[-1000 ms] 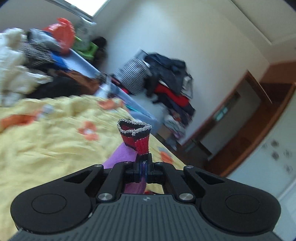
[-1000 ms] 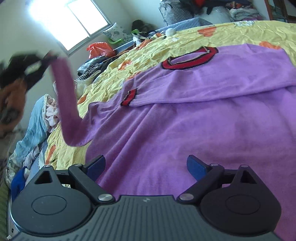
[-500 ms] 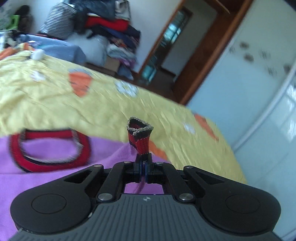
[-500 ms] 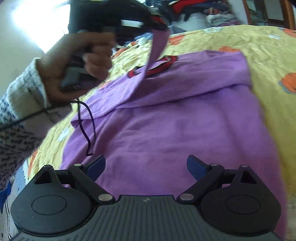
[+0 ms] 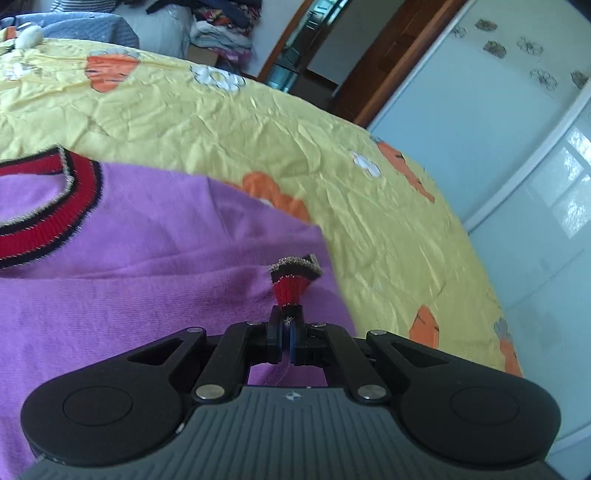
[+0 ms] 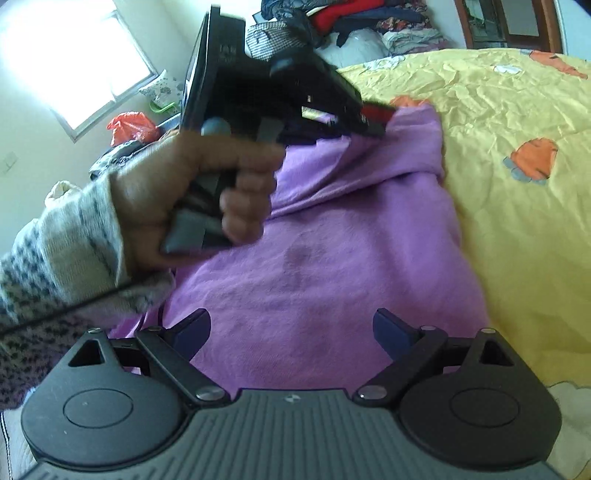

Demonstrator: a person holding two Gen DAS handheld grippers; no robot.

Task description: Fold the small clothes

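Note:
A purple sweater (image 5: 155, 266) (image 6: 332, 266) lies spread on the yellow bedspread (image 5: 295, 140). Its red and black collar (image 5: 55, 206) shows at the left of the left wrist view. My left gripper (image 5: 287, 325) is shut on the sweater's red and black sleeve cuff (image 5: 293, 280), held low over the garment's right shoulder. In the right wrist view that left gripper (image 6: 373, 122), gripped by a hand (image 6: 192, 199), sits at the sweater's far corner with the sleeve laid across the body. My right gripper (image 6: 291, 332) hovers open above the sweater's lower part, nothing between its fingers.
The bedspread (image 6: 517, 184) with orange prints reaches right to the bed edge. Piles of clothes (image 6: 354, 18) stand against the far wall beside a wooden doorway (image 5: 369, 59). A white wardrobe (image 5: 517, 147) borders the bed. A bright window (image 6: 66, 66) and a red bag (image 6: 129, 125) lie at left.
My left gripper swung the cuff from the bed's left side across the sweater and down to its right shoulder, folding the sleeve over. My right gripper shifted slightly and stayed open.

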